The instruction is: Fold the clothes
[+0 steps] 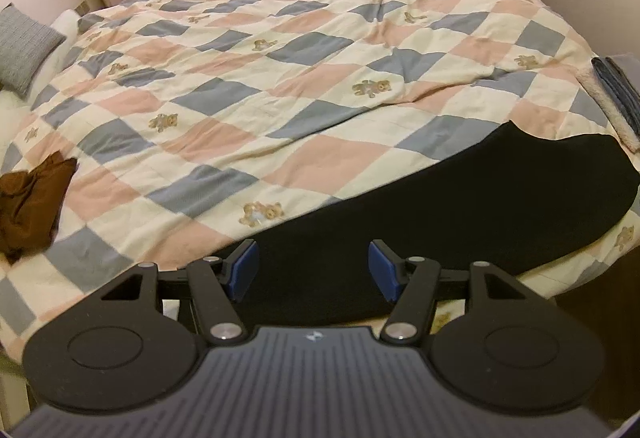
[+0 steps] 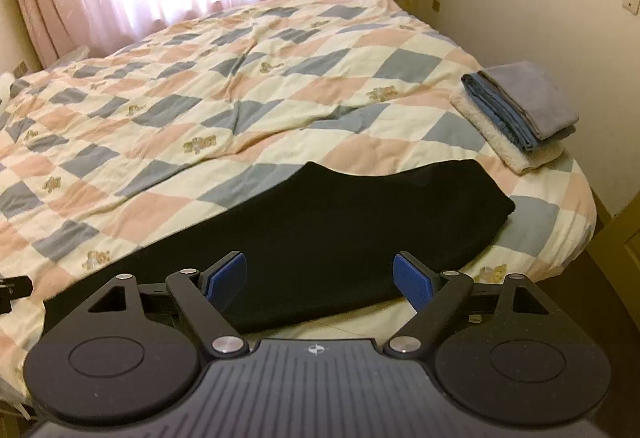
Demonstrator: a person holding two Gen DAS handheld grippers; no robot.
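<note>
Currently you are holding the left gripper (image 1: 313, 268) and right gripper (image 2: 320, 278) spread wide, gripping nothing, over the black garment (image 2: 340, 238). It is lying flat along the bed (image 2: 280, 98) edge, within easy reach for folding.

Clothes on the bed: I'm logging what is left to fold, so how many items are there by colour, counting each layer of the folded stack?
Black garment, spread flat: 1
Brown garment, crumpled: 1
Grey folded item: 1
Blue folded item: 1
Cream folded item: 1
Total: 5
</note>
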